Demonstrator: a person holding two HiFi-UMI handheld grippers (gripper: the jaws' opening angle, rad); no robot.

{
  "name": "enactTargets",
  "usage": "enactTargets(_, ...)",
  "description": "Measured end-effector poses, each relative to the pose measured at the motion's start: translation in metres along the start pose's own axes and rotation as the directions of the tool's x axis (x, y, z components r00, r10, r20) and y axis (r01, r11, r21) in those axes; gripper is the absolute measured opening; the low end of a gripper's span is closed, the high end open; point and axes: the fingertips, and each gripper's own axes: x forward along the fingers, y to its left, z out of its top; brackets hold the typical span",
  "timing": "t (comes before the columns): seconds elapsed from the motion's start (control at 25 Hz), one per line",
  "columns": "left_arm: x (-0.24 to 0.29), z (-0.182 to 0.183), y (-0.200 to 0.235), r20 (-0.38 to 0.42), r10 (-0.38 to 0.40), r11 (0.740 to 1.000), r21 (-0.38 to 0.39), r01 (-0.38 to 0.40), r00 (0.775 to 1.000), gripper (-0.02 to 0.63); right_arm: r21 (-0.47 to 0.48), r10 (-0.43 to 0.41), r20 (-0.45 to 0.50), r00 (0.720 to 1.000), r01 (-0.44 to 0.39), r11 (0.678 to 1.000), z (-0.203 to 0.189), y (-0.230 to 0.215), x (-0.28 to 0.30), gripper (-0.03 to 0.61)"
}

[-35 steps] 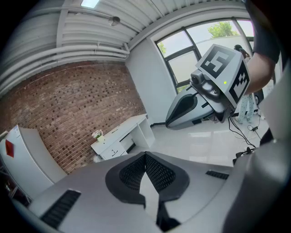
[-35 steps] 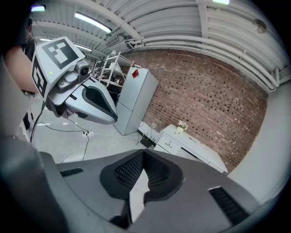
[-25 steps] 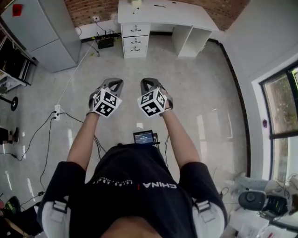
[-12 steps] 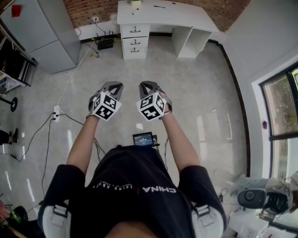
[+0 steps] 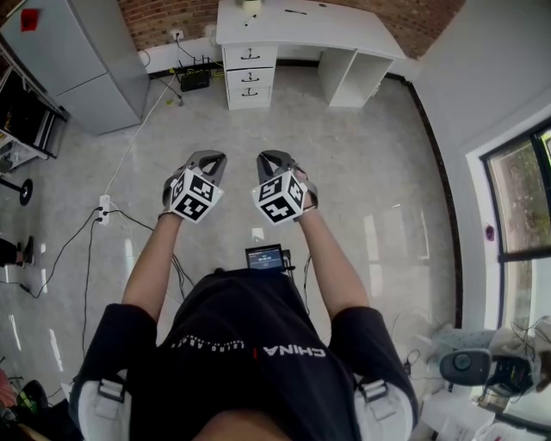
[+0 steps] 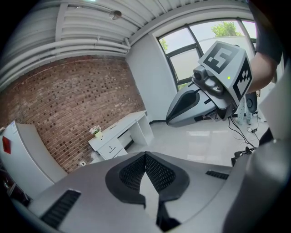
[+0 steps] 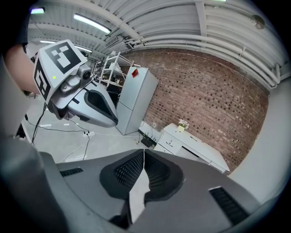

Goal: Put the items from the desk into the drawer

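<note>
The left gripper is keeping its two grey jaws pressed together with nothing between them, and the right gripper is doing the same. Both are pointing forward and a little downward over the pale shiny floor in the middle of the frame.

Well apart from them, at the top centre of the head view, the white rectangular desk is standing against the red brick wall. Its stack of three white drawers is shut. A small potted plant and a thin dark pen-like thing are lying on the desktop.

I judge that the task is only beginning: the person is needing first to walk to the desk, then to open a drawer.

The head view is not showing the jaw tips clearly, while each gripper view is showing them plainly. The left gripper view is adding the big window, and the right one the tall grey cabinet.
</note>
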Motion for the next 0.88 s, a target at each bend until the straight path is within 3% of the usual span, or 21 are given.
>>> enactTargets(0.88,0.064,0.036,-0.037,-0.029,0.011,1.0,-0.028,-0.012,1.0,0.012,0.051,0.067,-0.044,0.997,-0.064,0.997,-0.074,-0.062,0.005,0.017)
